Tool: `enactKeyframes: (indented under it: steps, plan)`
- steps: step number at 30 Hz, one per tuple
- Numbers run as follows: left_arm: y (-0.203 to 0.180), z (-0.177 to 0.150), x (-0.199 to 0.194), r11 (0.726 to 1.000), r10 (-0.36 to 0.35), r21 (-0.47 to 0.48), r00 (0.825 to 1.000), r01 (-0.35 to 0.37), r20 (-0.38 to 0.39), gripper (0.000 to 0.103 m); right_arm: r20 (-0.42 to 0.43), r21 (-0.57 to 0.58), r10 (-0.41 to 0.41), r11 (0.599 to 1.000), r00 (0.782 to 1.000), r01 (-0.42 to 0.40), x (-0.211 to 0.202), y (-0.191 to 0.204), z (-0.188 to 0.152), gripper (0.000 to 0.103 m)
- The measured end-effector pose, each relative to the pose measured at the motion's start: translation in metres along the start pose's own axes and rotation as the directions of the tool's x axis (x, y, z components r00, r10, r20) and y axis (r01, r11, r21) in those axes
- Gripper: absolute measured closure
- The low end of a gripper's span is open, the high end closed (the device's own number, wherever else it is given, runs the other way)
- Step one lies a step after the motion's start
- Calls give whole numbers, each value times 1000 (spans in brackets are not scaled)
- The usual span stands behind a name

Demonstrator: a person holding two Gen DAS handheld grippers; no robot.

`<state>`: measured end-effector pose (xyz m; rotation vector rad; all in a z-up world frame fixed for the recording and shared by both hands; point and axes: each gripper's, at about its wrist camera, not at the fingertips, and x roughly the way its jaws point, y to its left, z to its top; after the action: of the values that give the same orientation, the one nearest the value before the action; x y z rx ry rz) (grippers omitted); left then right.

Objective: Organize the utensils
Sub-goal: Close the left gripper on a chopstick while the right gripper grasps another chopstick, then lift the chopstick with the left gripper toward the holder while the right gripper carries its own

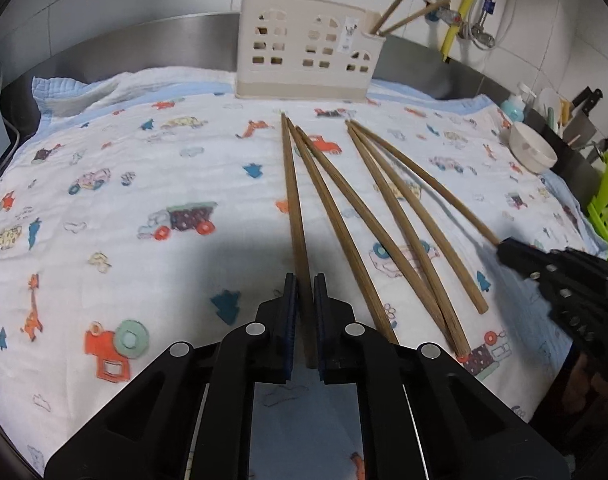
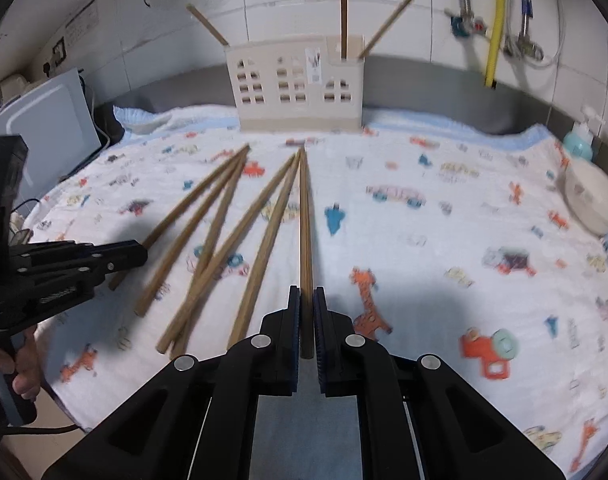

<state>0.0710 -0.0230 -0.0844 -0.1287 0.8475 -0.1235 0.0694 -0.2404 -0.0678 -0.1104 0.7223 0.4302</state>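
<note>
The left hand-held gripper [image 1: 306, 316] pinched the thick end of the leftmost wooden chopstick [image 1: 293, 200], and the right hand-held gripper [image 2: 306, 328] pinched the rightmost chopstick [image 2: 305, 220]. Four more chopsticks [image 1: 384, 216] lay fanned between them on the cartoon-print cloth [image 1: 143, 184], tips toward twelve o'clock. The cream utensil holder [image 1: 304, 56] stood at twelve o'clock with three chopsticks upright in it.

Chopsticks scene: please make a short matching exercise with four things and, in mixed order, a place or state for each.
Things:
1 left gripper
2 right gripper
3 holder
4 bowl

States:
A at the cloth's right edge
B stands at the back, sticks inside
C shut on the leftmost chopstick
D shut on the rightmost chopstick

Pairs: 1-C, 2-D, 3-B, 4-A
</note>
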Motion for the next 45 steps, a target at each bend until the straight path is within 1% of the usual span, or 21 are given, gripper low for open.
enactKeyframes:
  steps: [4,7,9,11,13,18,23,26,28,30,34,39,43,45]
  plan:
    - [6,11,-20,1000,0,2,998,0,65,96,81,-37,-8,999,997,11,-28,-1,23,96]
    - [9,23,-38,1000,-1,8,992,0,128,97,129,-58,-3,998,992,11,-45,-1,42,96]
    - [12,34,-50,1000,-9,4,985,8,174,97,166,-79,9,997,986,4,-57,-1,60,96]
    - [15,44,-60,1000,-18,8,976,17,218,97,184,-86,24,996,983,-9,-64,-1,73,96]
    - [14,50,-66,1000,-25,13,969,22,245,97,196,-95,41,995,980,-23,-69,-2,85,96]
    - [18,67,-73,999,-50,14,957,48,286,97,209,-136,78,989,975,-50,-77,0,118,96]
    - [16,83,-81,998,-61,41,937,50,344,97,211,-168,108,983,971,-73,-80,1,147,96]
    - [12,92,-82,997,-70,66,928,49,365,97,214,-192,119,978,970,-78,-81,6,160,96]
    - [10,96,-81,996,-72,80,926,46,371,97,220,-210,116,975,968,-70,-82,9,166,96]
    - [9,101,-80,994,-87,88,925,58,370,97,224,-216,123,974,967,-74,-82,10,173,96]
    - [5,119,-82,991,-101,115,921,61,375,97,246,-227,120,972,962,-63,-85,10,191,96]
    - [-1,148,-93,985,-115,166,911,52,395,98,282,-232,88,973,955,-21,-89,4,228,96]
    - [-5,169,-97,979,-123,197,908,46,400,98,299,-227,52,974,953,18,-89,-3,260,96]
    - [-7,178,-98,977,-125,207,905,43,406,98,300,-219,34,975,953,34,-86,-7,271,96]
